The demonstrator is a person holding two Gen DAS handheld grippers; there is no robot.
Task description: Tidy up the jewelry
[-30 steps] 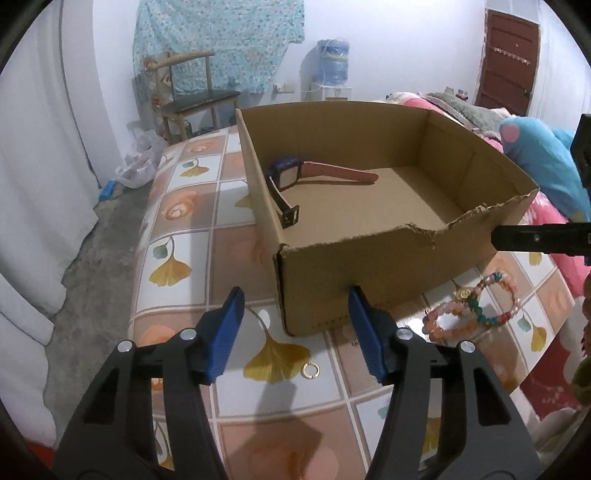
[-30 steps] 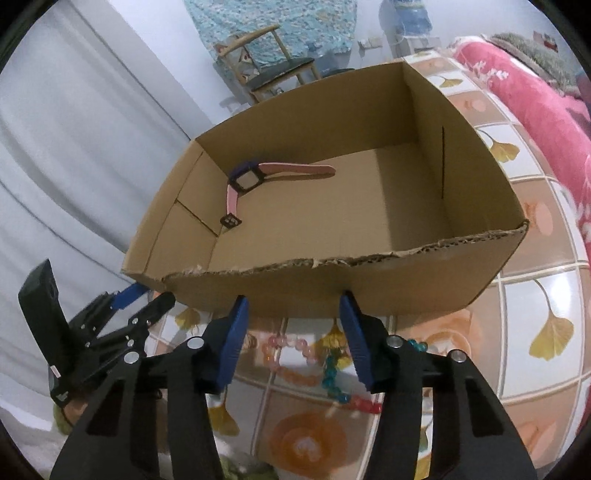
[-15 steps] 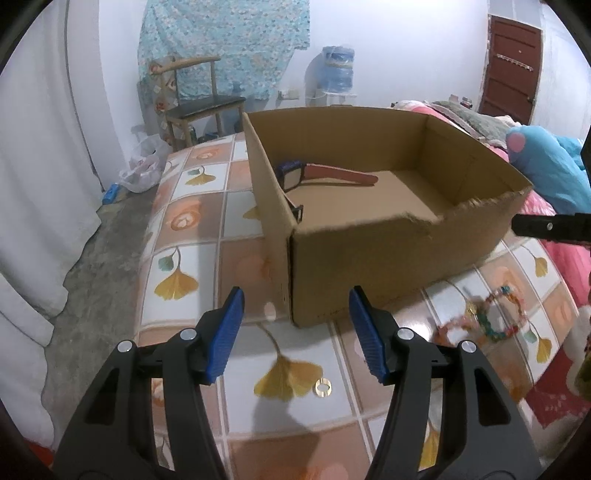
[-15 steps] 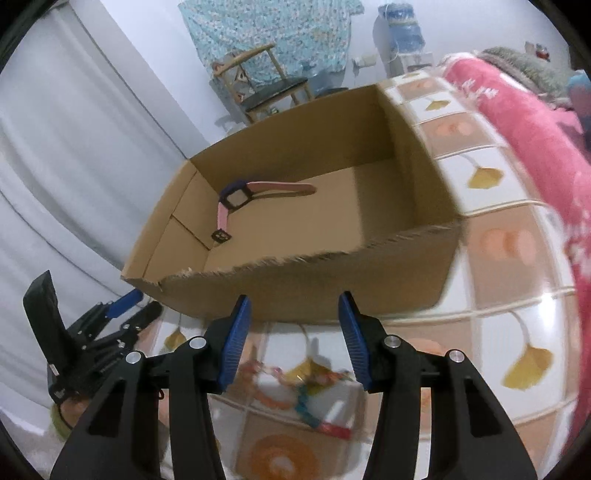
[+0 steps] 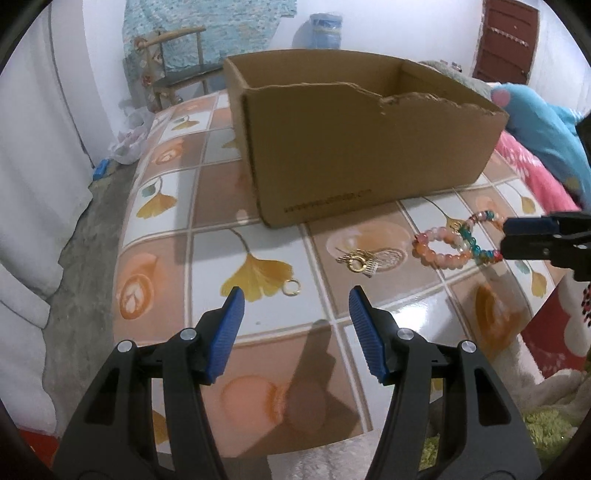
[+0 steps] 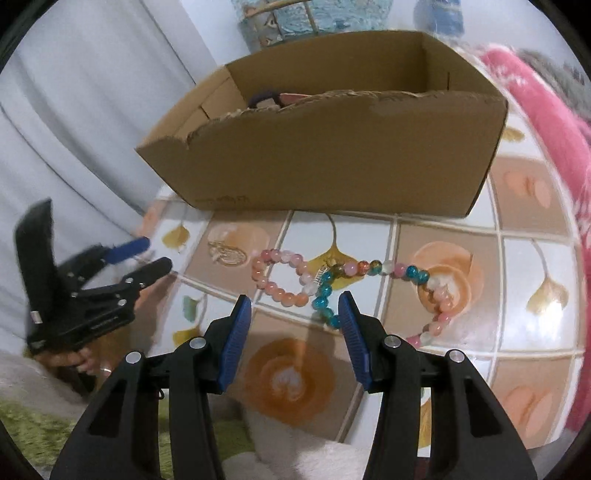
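A cardboard box (image 5: 369,147) stands on the tiled table (image 5: 240,325); in the right wrist view (image 6: 332,147) a pink-strapped watch (image 6: 273,99) peeks over its torn rim. A pink bead bracelet (image 6: 280,277) and a multicolour bead bracelet (image 6: 402,284) lie in front of the box, also in the left wrist view (image 5: 443,247). Gold earrings (image 5: 358,260) and a small gold ring (image 5: 291,286) lie on the tiles. My left gripper (image 5: 295,325) is open and empty, just before the ring. My right gripper (image 6: 293,325) is open and empty, low over the bracelets.
A pink and blue blanket (image 5: 546,147) lies right of the table. A wooden chair (image 5: 177,74) and a water bottle (image 5: 325,33) stand behind. The table's near edge drops to green bedding (image 6: 33,435).
Both grippers have dropped lower and pulled back from the box toward the jewelry on the tiles. The box interior is now mostly hidden behind its front wall.
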